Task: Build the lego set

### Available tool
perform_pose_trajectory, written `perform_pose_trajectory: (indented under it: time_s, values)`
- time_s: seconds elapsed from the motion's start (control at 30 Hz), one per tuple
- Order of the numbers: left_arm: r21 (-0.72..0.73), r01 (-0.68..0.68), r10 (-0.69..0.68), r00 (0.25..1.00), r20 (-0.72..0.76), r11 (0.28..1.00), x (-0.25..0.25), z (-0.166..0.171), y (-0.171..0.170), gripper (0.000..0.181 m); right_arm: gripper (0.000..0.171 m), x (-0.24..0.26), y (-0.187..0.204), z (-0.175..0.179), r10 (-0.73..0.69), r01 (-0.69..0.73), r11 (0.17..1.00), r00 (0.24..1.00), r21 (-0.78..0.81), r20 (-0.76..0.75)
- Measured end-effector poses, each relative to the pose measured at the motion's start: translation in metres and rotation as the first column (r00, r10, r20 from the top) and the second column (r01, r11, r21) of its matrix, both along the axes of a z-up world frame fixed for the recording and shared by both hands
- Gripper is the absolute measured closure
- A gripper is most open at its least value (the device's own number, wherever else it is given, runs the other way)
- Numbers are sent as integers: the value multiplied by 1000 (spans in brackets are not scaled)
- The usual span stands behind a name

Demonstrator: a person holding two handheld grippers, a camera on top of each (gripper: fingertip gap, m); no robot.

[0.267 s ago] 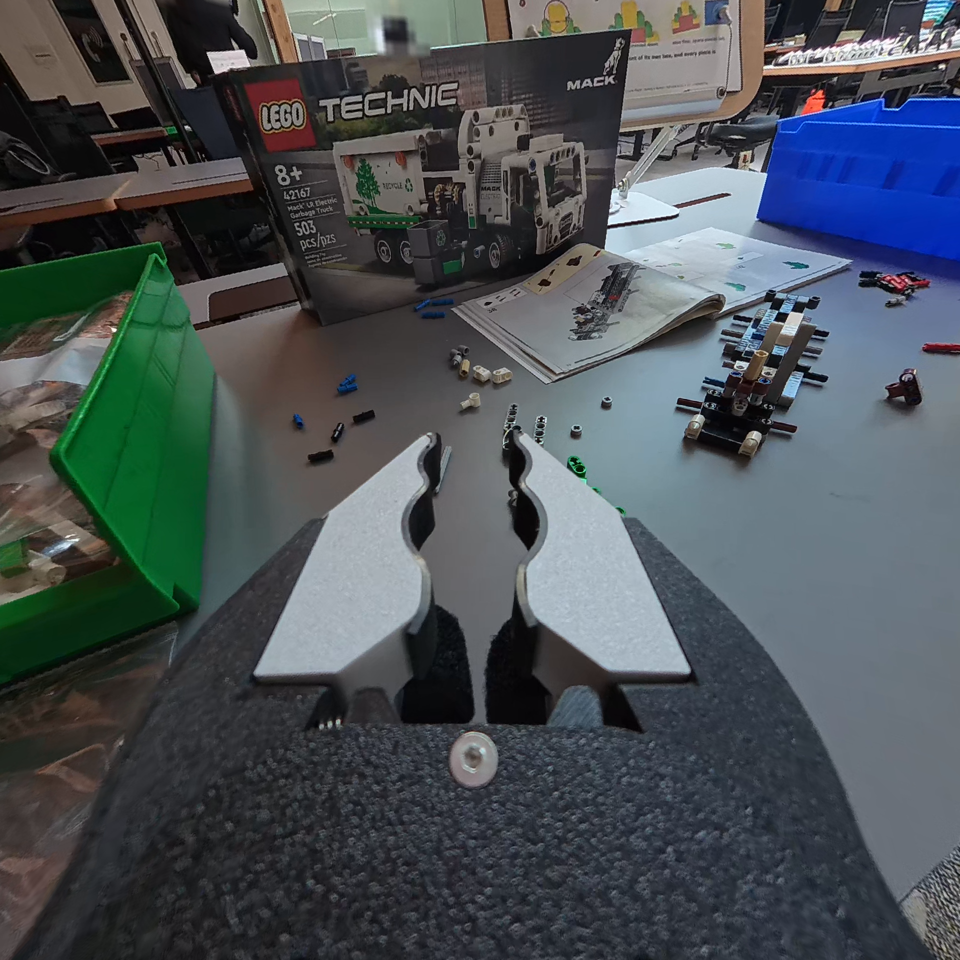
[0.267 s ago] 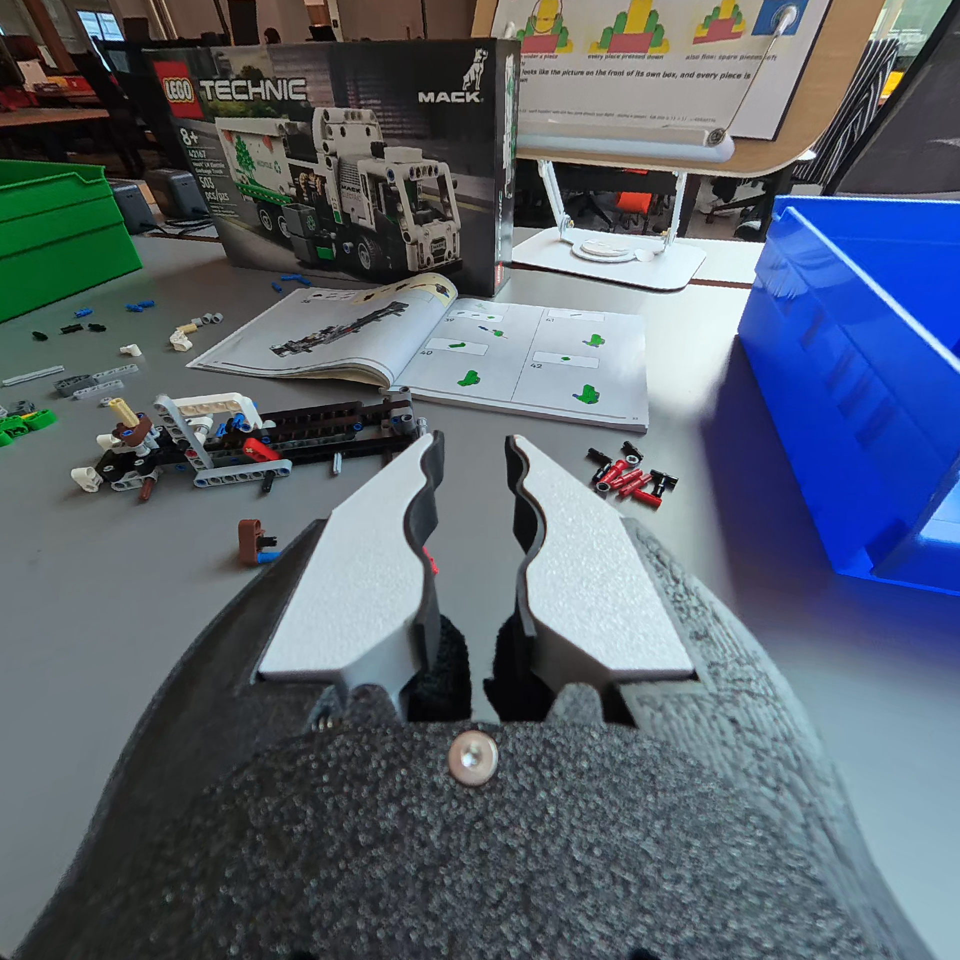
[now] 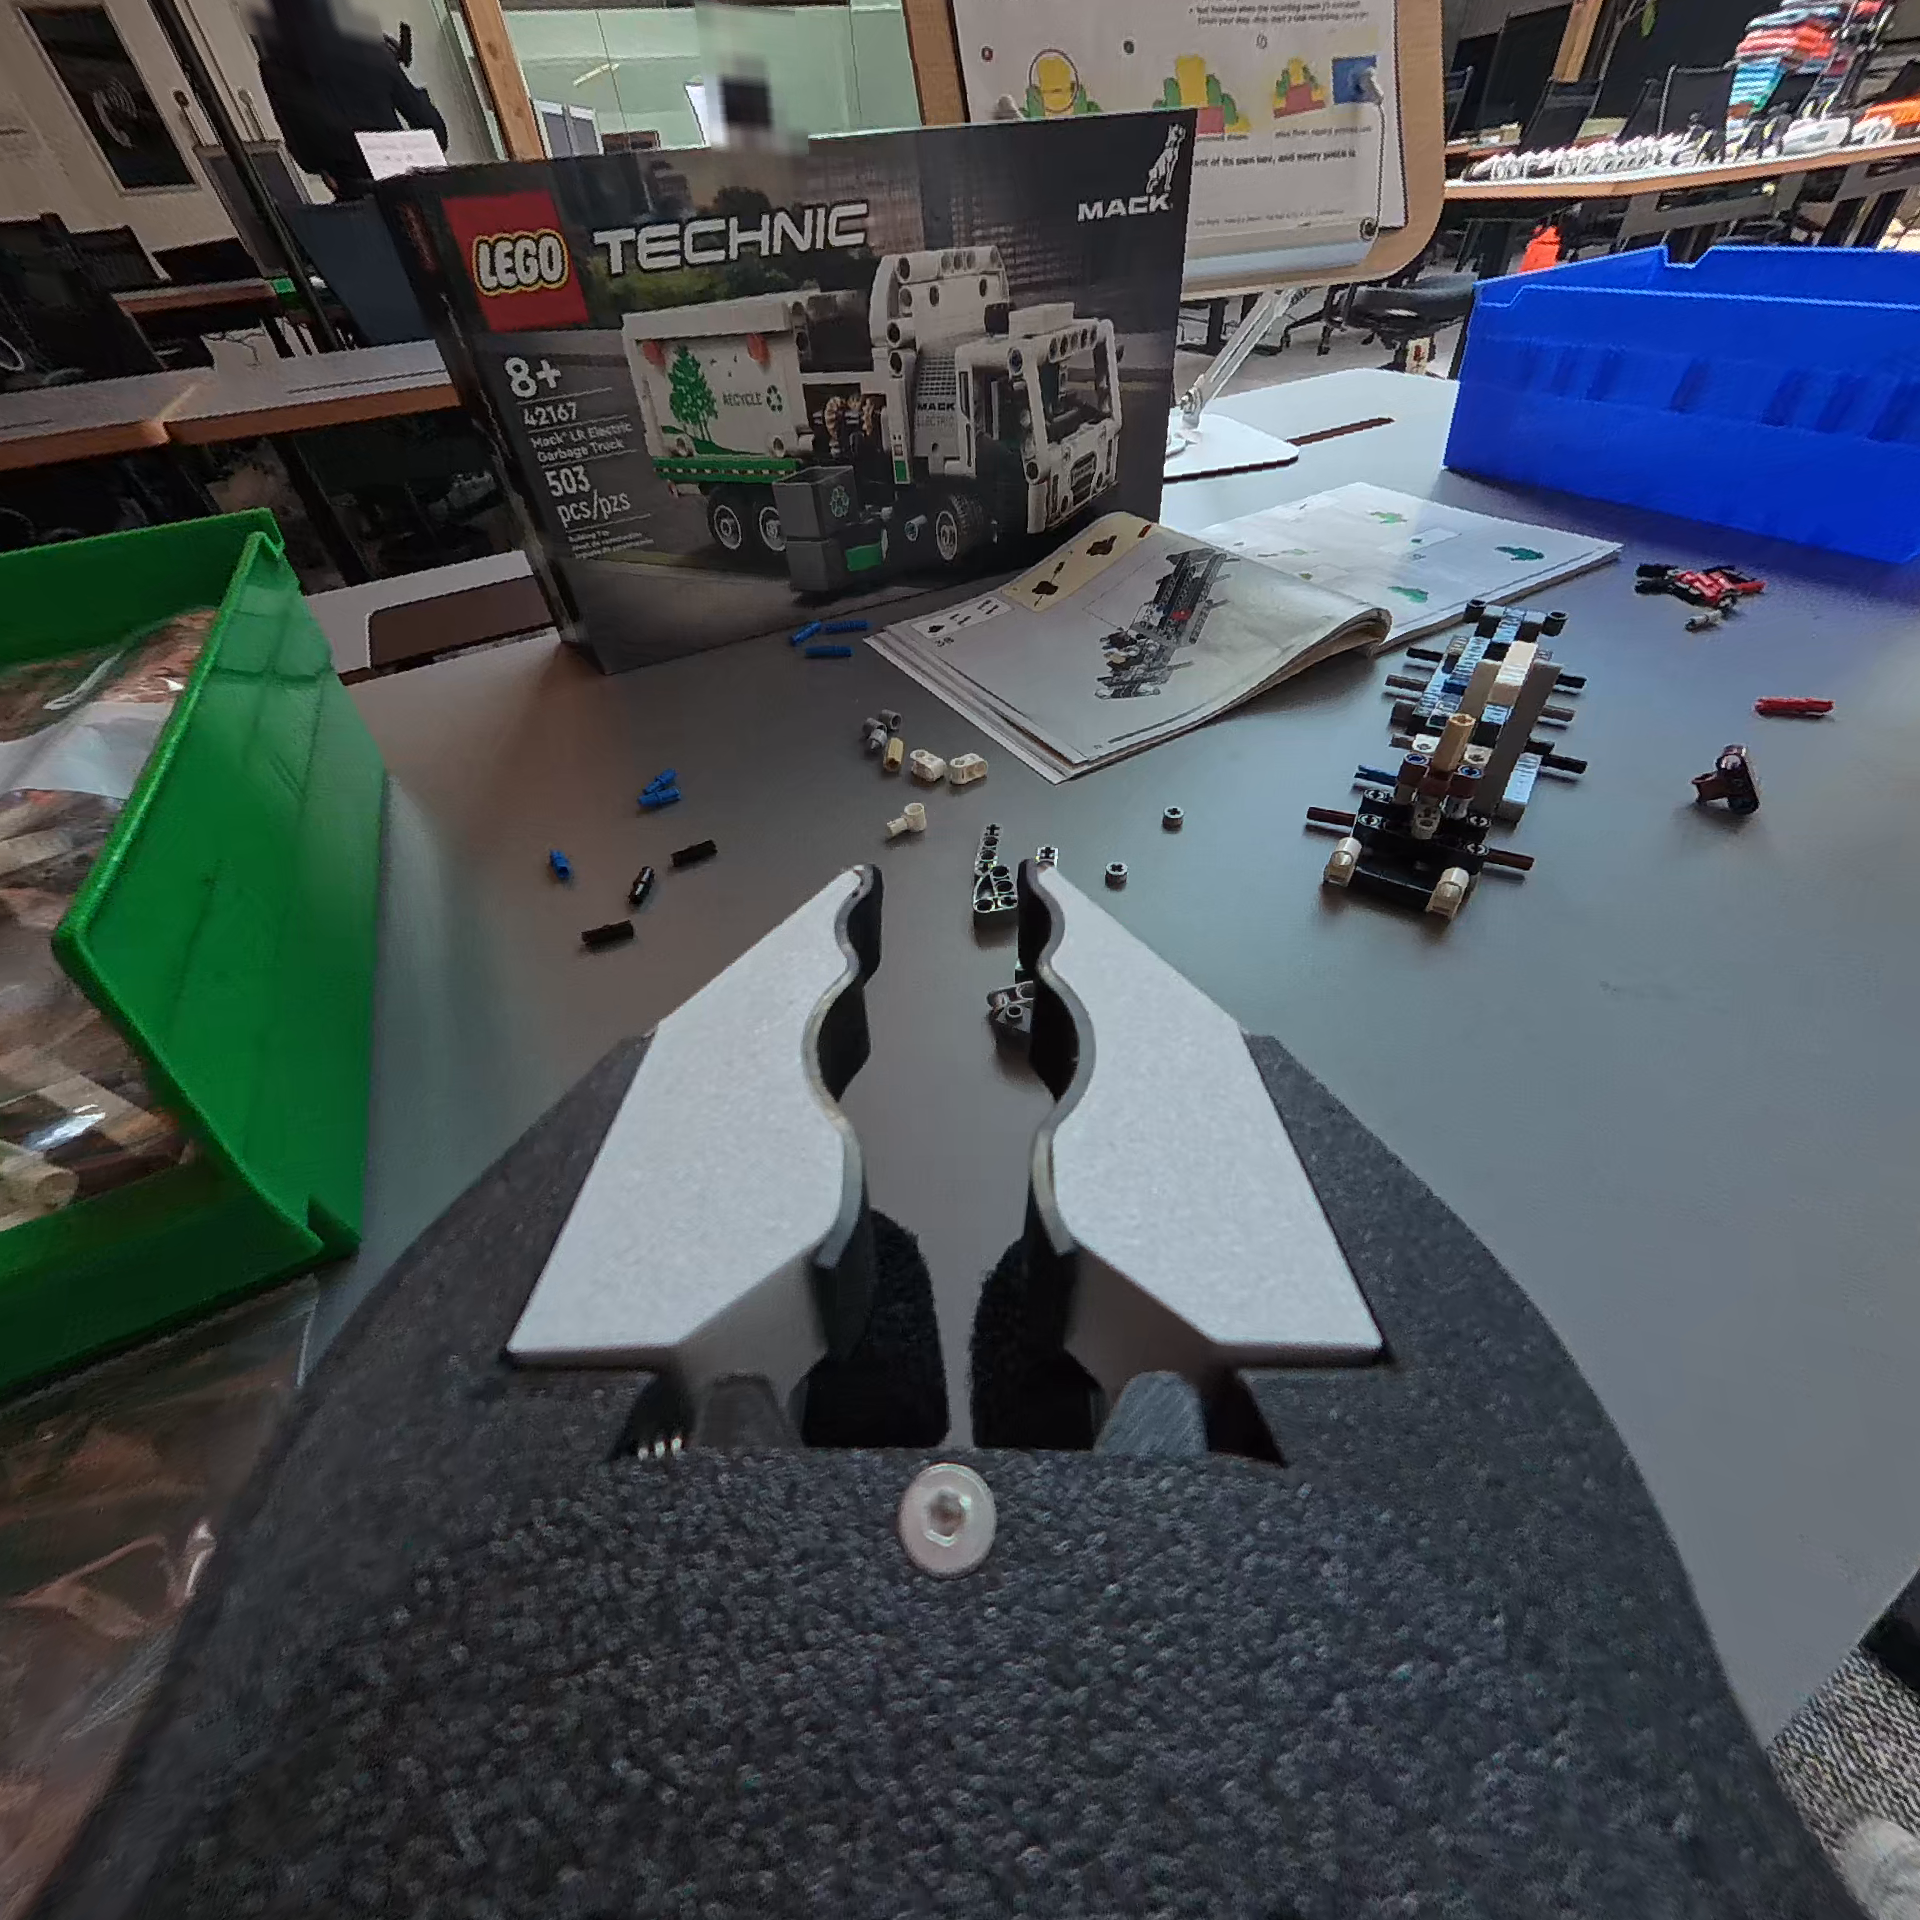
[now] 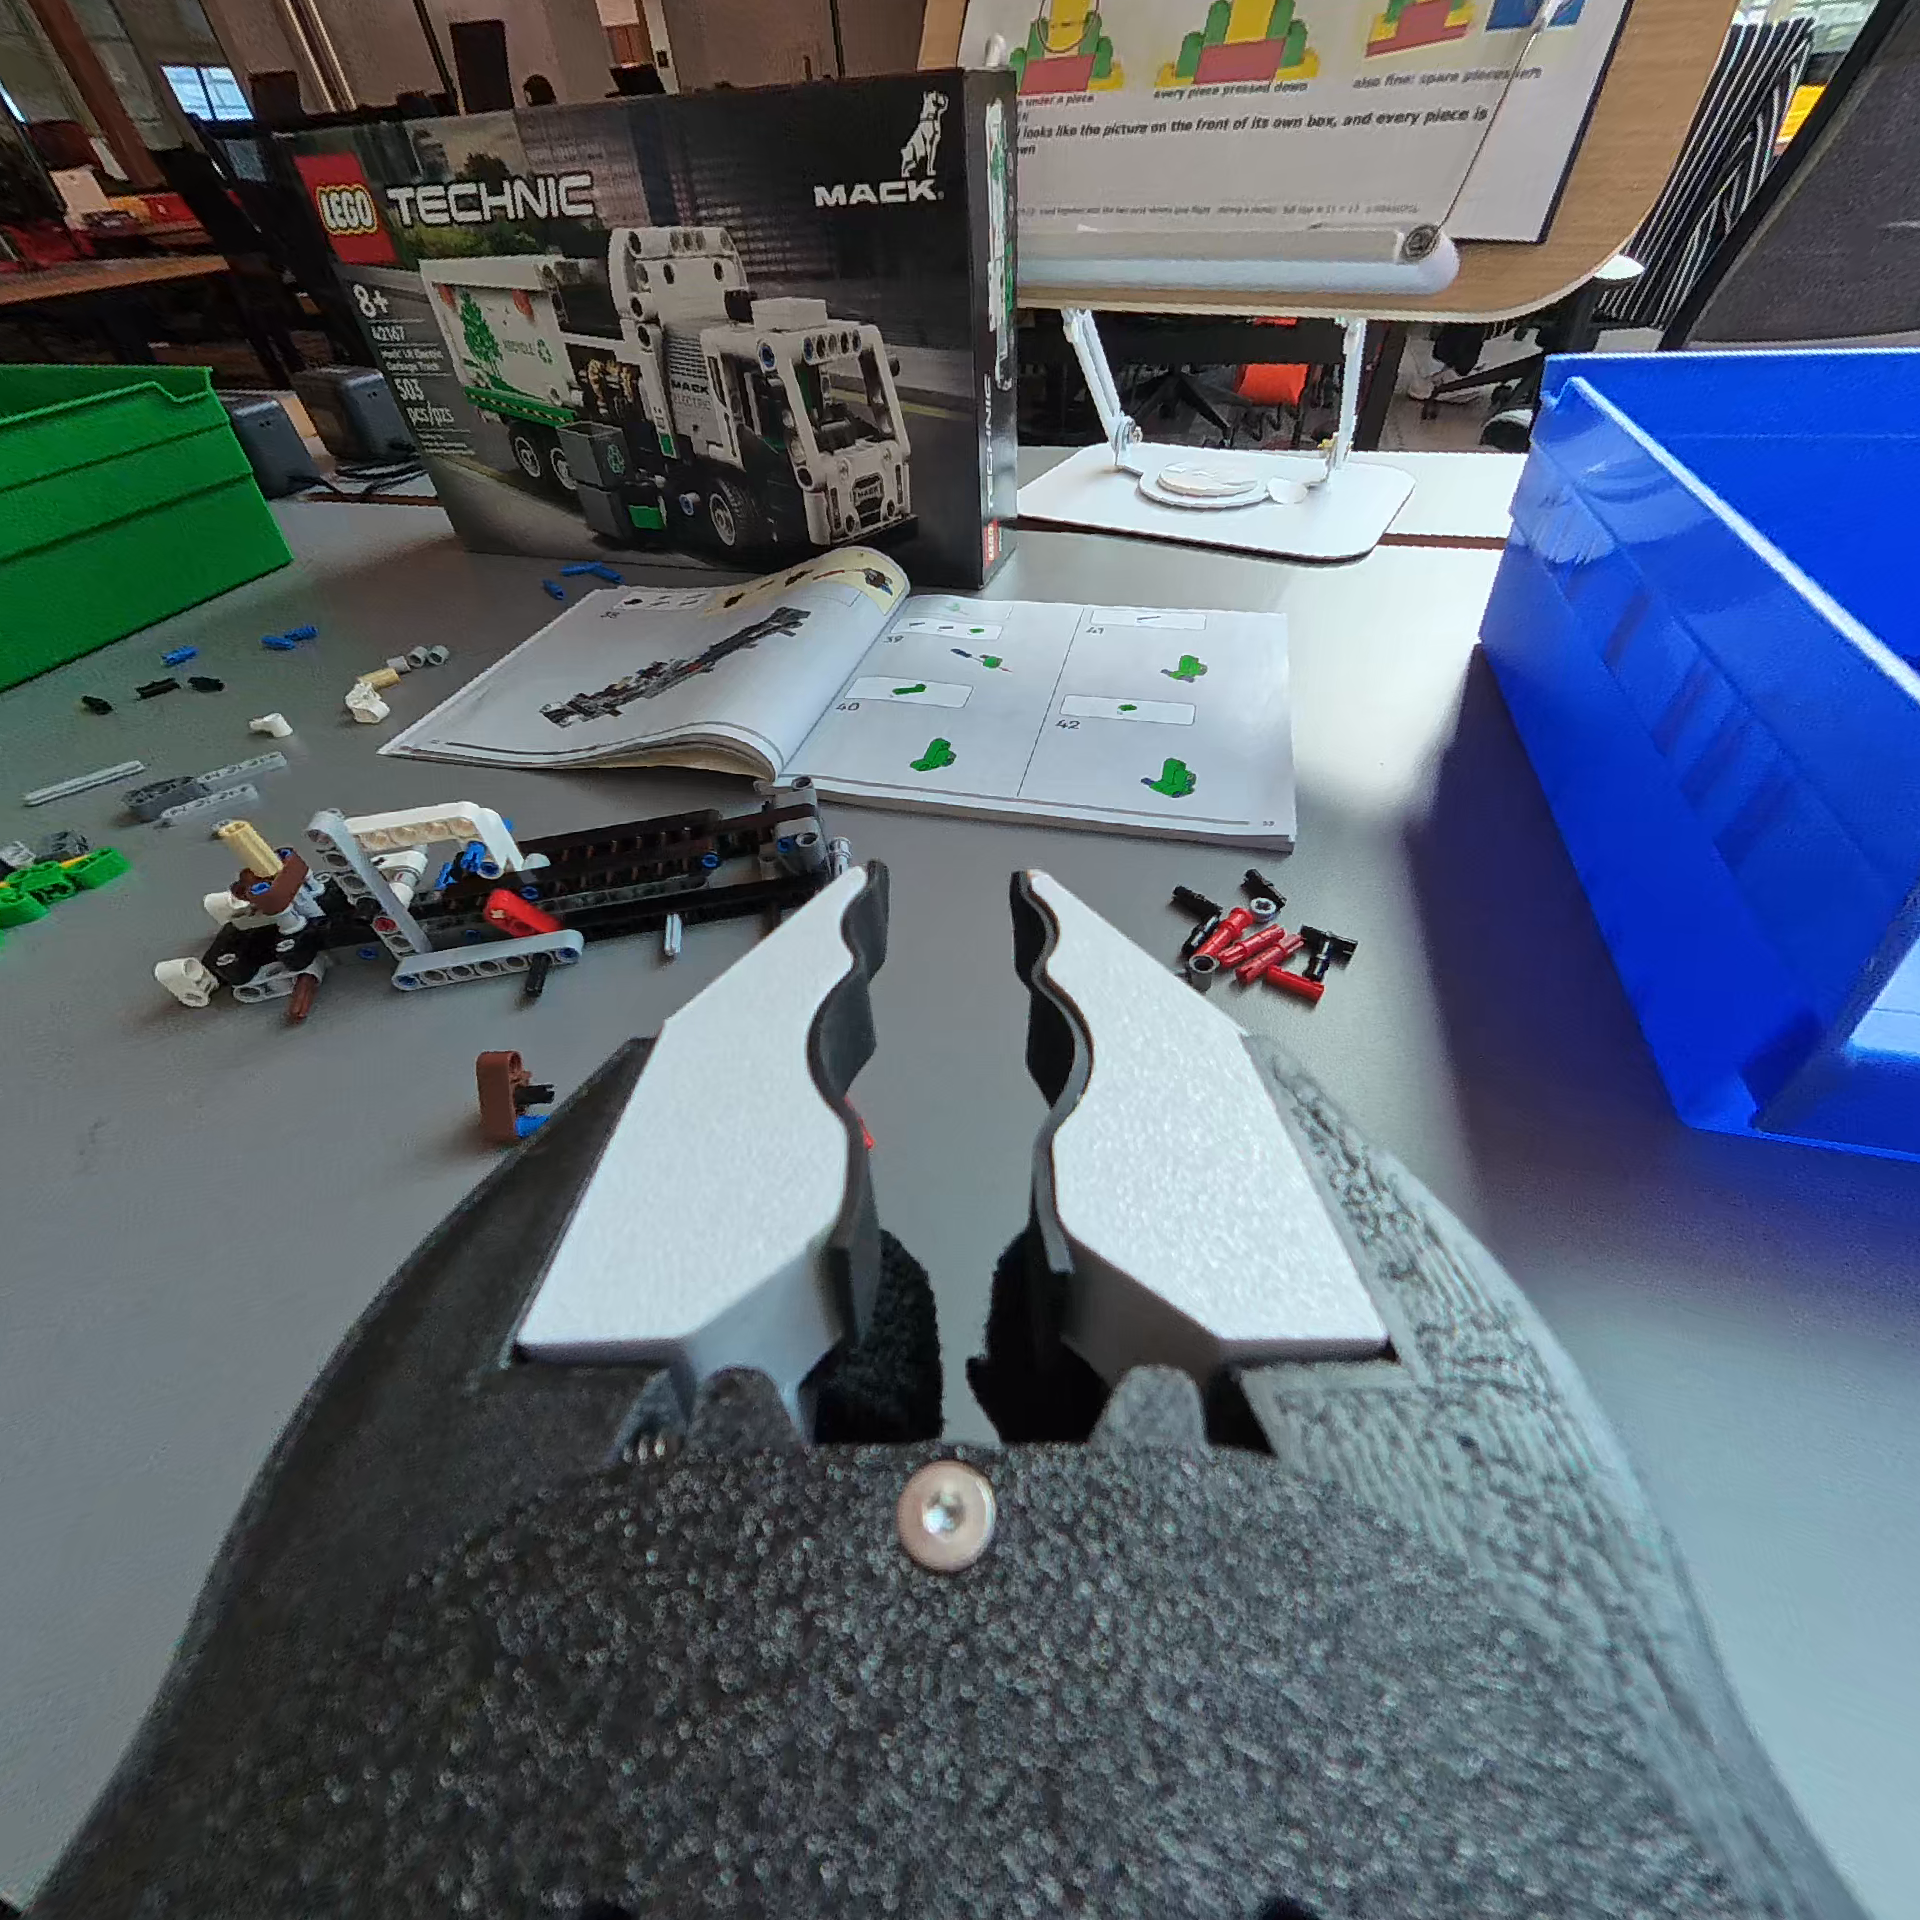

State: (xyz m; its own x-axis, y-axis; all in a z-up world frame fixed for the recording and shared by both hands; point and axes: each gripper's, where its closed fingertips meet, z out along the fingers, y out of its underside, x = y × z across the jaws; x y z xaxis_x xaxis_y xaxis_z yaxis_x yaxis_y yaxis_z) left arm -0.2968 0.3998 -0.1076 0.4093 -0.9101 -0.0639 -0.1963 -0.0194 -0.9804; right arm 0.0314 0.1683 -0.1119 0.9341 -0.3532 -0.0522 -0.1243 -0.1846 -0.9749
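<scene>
The partly built black, grey and white chassis lies on the grey table, to the right of and beyond my left gripper. It also shows in the right wrist view, to the front left of my right gripper. My left gripper is open and empty above the table, with small dark grey beams lying between and just past its fingertips. My right gripper is open and empty. A cluster of red and black pins lies just to its right. The open instruction booklet lies beyond it.
The set's box stands at the back. A green bin holding bagged parts is at the left and a blue bin at the right. Loose blue, black and tan pins, green pieces and a brown piece are scattered about. The left gripper's tips are roughly 40 centimetres from the right gripper's. From my right tips it is roughly 12 centimetres to the brown piece; from my left, 30 centimetres.
My left gripper has shifted slightly, and the green pieces by its right finger are now hidden. The right gripper has hardly moved. Both stay open.
</scene>
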Motion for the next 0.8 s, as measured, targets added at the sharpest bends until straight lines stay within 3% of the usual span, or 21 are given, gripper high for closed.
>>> perform_pose_trajectory:
  time_s: [0.03,0.8]
  values:
    - [-4,-2,2,1000,9,1000,-1,1,0,157,148,0,0,0,-4,4,1000,1000,-1,7]
    - [-15,-8,8,1000,6,1000,0,-1,2,158,147,-7,3,-3,28,-28,999,1000,-27,8]
